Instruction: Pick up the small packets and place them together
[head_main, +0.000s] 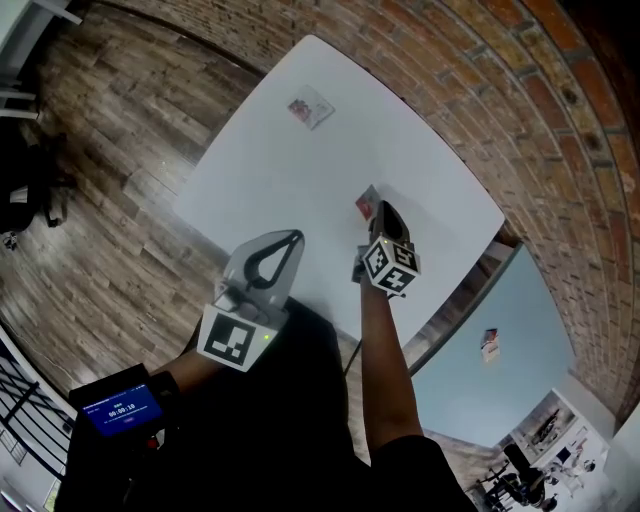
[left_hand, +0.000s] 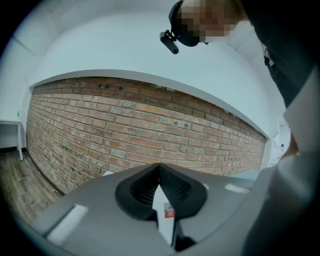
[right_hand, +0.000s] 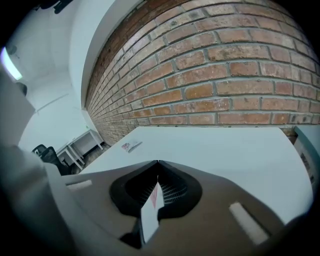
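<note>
**Both fingers loaded, one packet waits far left**

My left gripper (left_hand: 159, 169) is clenched on the left packet (left_hand: 165, 215), and my right gripper (right_hand: 157, 165) on the right packet (right_hand: 149, 215). Both stand on edge, long axis along the fingers. The third packet (head_main: 310, 108) lies flat on the bench (head_main: 300, 190), far and left; neither hand looks clearly nearer.

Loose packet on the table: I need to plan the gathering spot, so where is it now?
In the head view the loose packet lies near the far corner of the white table, up and left of the right gripper.
</note>
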